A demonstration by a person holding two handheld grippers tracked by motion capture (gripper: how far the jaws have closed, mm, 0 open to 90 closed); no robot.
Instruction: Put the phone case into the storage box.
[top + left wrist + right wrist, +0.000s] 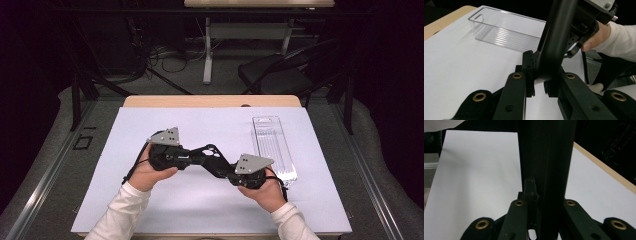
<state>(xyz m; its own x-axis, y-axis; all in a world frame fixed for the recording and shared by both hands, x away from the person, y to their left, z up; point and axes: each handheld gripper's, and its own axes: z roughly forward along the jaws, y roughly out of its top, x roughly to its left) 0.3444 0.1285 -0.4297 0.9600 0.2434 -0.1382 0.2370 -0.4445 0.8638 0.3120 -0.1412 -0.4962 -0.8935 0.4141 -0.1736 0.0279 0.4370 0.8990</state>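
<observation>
Above the white mat (125, 210), a person's two hands hold the black grippers tip to tip. My left gripper (214, 153) points right and my right gripper (207, 161) points left, and their jaws interlock over the middle of the mat. In the left gripper view, my left gripper (540, 75) is shut on a thick black jaw (556, 37) of the right gripper. In the right gripper view, my right gripper (544, 195) is shut on a black jaw (546, 157) of the left gripper.
A long clear plastic tray (265, 119) (477, 23) lies on the mat's right side, just beyond the right hand. The wooden table edge (210, 101) runs along the far side. A dark chair (280, 72) stands on the floor behind the table.
</observation>
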